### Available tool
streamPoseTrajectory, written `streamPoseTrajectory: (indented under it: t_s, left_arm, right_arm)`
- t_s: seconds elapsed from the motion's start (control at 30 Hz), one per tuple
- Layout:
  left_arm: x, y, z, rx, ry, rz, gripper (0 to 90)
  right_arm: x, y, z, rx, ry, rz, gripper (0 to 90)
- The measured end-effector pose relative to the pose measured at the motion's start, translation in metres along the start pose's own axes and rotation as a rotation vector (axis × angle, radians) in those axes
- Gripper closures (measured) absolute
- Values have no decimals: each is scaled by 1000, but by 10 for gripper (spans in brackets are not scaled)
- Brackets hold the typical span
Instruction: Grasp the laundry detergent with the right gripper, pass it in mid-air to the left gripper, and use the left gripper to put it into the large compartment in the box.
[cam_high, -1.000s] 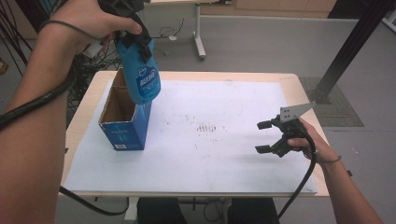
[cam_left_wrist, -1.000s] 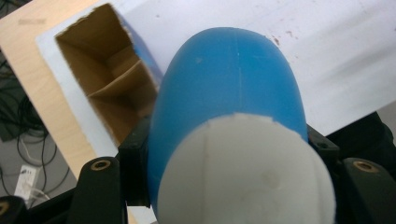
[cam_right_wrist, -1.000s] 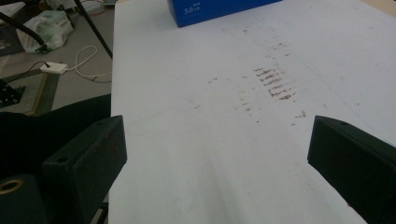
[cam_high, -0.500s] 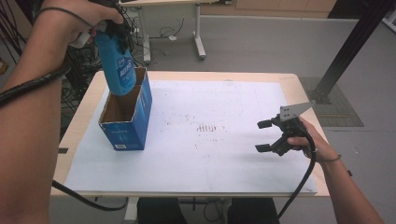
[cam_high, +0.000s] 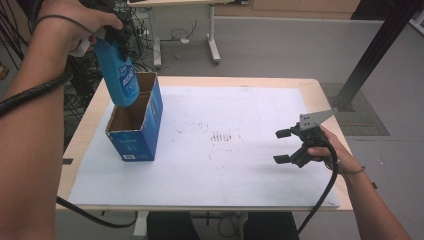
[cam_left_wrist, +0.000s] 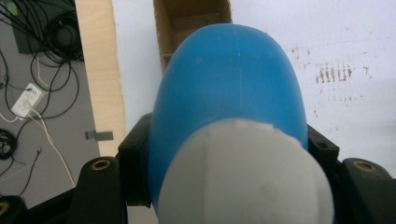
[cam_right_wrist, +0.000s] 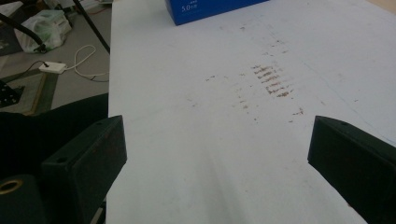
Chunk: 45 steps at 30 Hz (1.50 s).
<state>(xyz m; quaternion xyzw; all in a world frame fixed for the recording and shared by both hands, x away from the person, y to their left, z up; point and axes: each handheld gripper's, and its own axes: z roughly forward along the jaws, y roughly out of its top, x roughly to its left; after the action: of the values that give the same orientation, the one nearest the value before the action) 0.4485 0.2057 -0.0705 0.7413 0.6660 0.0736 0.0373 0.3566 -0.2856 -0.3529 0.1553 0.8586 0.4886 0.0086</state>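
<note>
High view: left gripper (cam_high: 114, 37) is up at about 10 o'clock of the frame, above the table's far-left corner, pinching a blue bottle (cam_high: 120, 80) near its top. The bottle hangs below the jaws, tilted a little, its bottom end at the far opening of the blue cardboard box (cam_high: 135, 137); can't tell if it touches the rim. The box stands open-topped on the white sheet (cam_high: 225, 175) at the left side of the table (cam_high: 320, 90), roughly 9 o'clock from the sheet's middle. Right gripper (cam_high: 290, 146) sits at about 3 o'clock on the sheet, low over it near the right edge, jaws spread, nothing between them, well apart from box and bottle. Left gripper view: the bottle (cam_left_wrist: 229, 93) runs from 6 toward 12 o'clock straight out between the two black jaws, white cap (cam_left_wrist: 243, 177) nearest the camera, jaws clamped on its sides at 8 and 4 o'clock. Beyond the bottle's far end, at 12 o'clock, the brown inside of the box (cam_left_wrist: 196, 18); wooden table edge and floor cables at 9–10 o'clock. Right gripper view: jaws wide apart at 8 and 4 o'clock, bare stained sheet (cam_right_wrist: 224, 140) between them; blue box wall (cam_right_wrist: 210, 9) far off at 12 o'clock.
</note>
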Motion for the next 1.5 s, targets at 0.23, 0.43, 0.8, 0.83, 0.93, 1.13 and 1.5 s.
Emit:
streamPoseTrajectory:
  t_s: [0.23, 0.43, 0.8, 0.83, 0.93, 1.13, 1.5]
  left_arm:
    - [3, 1, 14, 18, -12, -13, 372]
    - [3, 2, 27, 42, -10, -13, 372]
    - [5, 4, 57, 94, -15, -18, 372]
    - [6, 4, 59, 94, -16, -19, 372]
    - [6, 4, 65, 104, -22, -20, 372]
    - [5, 4, 76, 119, -17, -19, 372]
    - [5, 3, 98, 139, -32, -22, 371]
  right_arm:
    - [1, 0, -1, 2, -3, -2, 46]
    - [1, 2, -2, 2, -5, -4, 46]
    - [2, 0, -2, 5, -7, -1, 45]
    - [2, 0, -2, 6, -8, 1, 45]
    - [1, 0, -2, 7, -8, 1, 45]
    - [1, -1, -2, 3, -7, 3, 45]
    - [1, -5, -2, 6, -9, 10, 46]
